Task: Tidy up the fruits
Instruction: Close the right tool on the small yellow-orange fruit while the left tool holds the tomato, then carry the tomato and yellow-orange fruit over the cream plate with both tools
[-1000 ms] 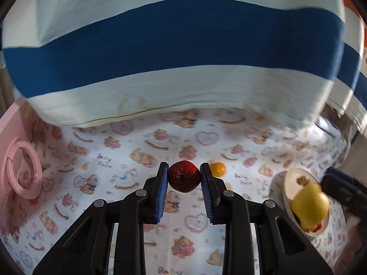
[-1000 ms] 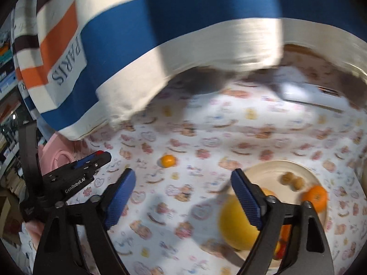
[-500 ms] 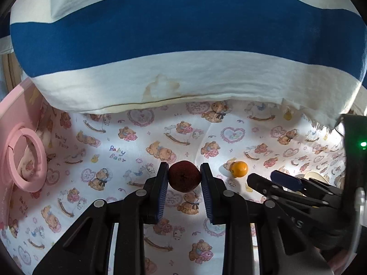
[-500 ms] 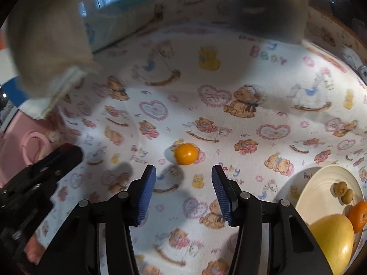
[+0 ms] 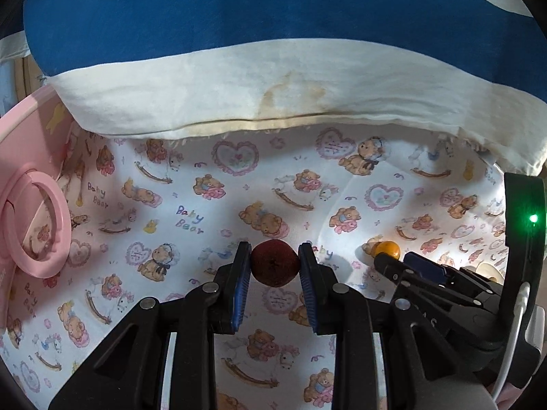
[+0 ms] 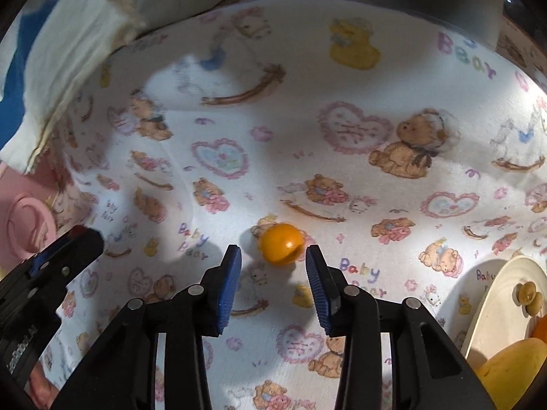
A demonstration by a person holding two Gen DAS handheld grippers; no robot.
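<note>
My left gripper point(image 5: 275, 266) is shut on a small dark red fruit point(image 5: 275, 262) and holds it above the bear-print cloth. My right gripper point(image 6: 273, 259) is open, its blue pads either side of a small orange fruit point(image 6: 281, 244) that lies on the cloth just ahead of the tips. That orange fruit also shows in the left wrist view point(image 5: 388, 249), with the right gripper's body point(image 5: 444, 294) beside it. A cream plate point(image 6: 495, 300) at the lower right holds a large yellow fruit point(image 6: 512, 372), two small brown fruits point(image 6: 528, 295) and an orange one at the edge.
A striped blue and white fabric point(image 5: 273, 68) hangs over the far side of the cloth. A pink board with a ring point(image 5: 30, 222) stands at the left. The left gripper's tip point(image 6: 65, 256) shows at the left of the right wrist view.
My right gripper has moved away from the plate, dropped toward the small orange fruit and narrowed its opening around it. My left gripper keeps the red fruit and has shifted slightly left.
</note>
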